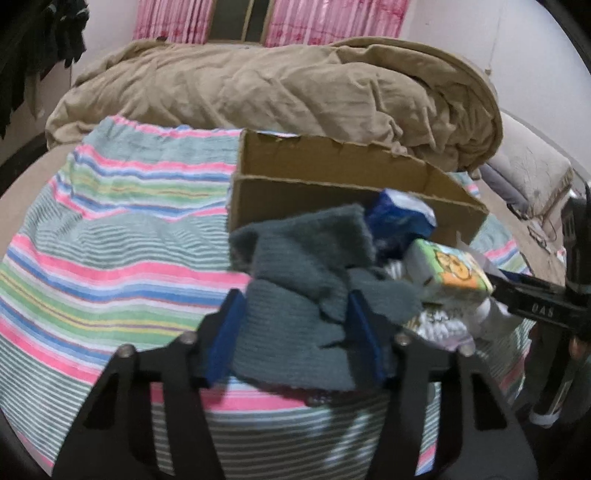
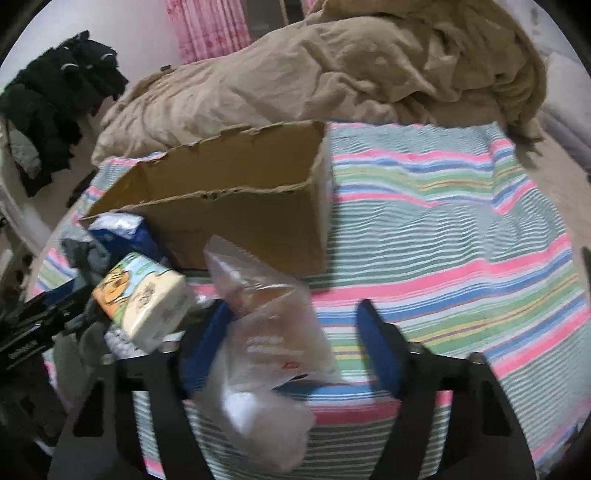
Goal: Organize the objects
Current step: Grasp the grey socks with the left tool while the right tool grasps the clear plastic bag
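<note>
Both wrist views close, angled down over striped bedspread; share cardboard box and brown duvet.

Counting 1 cardboard box, open on top. 1 grey knitted cloth. 1 blue packet. 1 tissue pack with an orange cartoon print. 1 clear plastic bag. 1 striped sheet underneath it all. 1 tan blanket bunched behind. 2 pink curtains. 2 grippers: left, right.
</note>
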{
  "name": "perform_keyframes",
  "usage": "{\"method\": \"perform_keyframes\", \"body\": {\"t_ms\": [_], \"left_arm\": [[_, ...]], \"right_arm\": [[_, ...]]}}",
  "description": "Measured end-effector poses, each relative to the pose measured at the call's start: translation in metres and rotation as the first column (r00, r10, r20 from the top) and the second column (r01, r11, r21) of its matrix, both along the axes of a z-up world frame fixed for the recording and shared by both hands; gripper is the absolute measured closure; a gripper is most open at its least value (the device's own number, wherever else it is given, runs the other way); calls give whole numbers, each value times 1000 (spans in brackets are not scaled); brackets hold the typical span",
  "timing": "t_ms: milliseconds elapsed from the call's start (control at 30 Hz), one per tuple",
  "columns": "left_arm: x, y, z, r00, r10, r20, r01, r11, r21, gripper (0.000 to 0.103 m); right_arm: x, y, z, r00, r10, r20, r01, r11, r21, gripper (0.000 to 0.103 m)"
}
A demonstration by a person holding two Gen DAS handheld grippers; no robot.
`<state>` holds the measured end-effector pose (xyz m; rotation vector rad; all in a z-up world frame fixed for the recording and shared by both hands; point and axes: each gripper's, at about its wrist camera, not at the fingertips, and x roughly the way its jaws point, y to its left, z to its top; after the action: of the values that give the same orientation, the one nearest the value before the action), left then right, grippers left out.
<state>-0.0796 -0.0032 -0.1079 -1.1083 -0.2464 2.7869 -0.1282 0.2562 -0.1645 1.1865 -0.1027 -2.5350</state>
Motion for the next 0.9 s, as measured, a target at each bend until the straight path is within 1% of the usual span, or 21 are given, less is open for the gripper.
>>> {"method": "perform_keyframes", "body": {"t_ms": [33,67,100,133,233,367,467,567,700,767,800,833,900], "left_arm": [[1,1,0,1000,-8,-6,8,1000,0,54],[3,2,1,1000,-14,-10,14,1000,-1,56],[5,2,2,1000,-17,-18,17,1000,0,59],[7,2,3,1000,-17,-21,17,1000,3,63],[16,-2,10,999,-20,-37,21,1000,19,67],[30,-6,24,997,-16,-74,19,999,40,69],[36,-7,31,996,-20,-88,24,999,48,70],[38,-10,41,994,-17,-108,23,998,56,71],[38,-14,67,989,-13,-149,25,996,84,71],[38,-15,79,985,-15,-171,30,996,85,71],[37,-15,87,983,-22,-184,38,996,84,72],[35,-16,97,979,-28,-203,44,996,79,75],[31,-15,112,971,-35,-235,52,997,65,76]], "right_arm": [[1,-1,-1,1000,19,3,-19,1000,-16,49],[2,-1,-1,1000,20,2,-20,1000,-10,49],[5,-2,1,1000,27,-7,-27,1000,-3,53],[6,-2,1,999,31,-11,-31,999,-6,54],[10,1,6,999,30,-24,-31,999,-10,57],[16,8,18,998,11,-59,-12,1000,-17,58],[23,13,34,994,-11,-111,9,1000,-17,59],[27,16,48,990,-14,-142,9,999,-31,59],[33,20,77,981,-12,-195,1,999,-54,59],[36,21,89,976,-9,-218,-4,998,-58,59],[37,22,96,973,-8,-230,-6,998,-62,59],[37,23,103,971,-9,-240,-8,998,-70,59],[34,24,114,967,-7,-256,-14,997,-80,59]]}}
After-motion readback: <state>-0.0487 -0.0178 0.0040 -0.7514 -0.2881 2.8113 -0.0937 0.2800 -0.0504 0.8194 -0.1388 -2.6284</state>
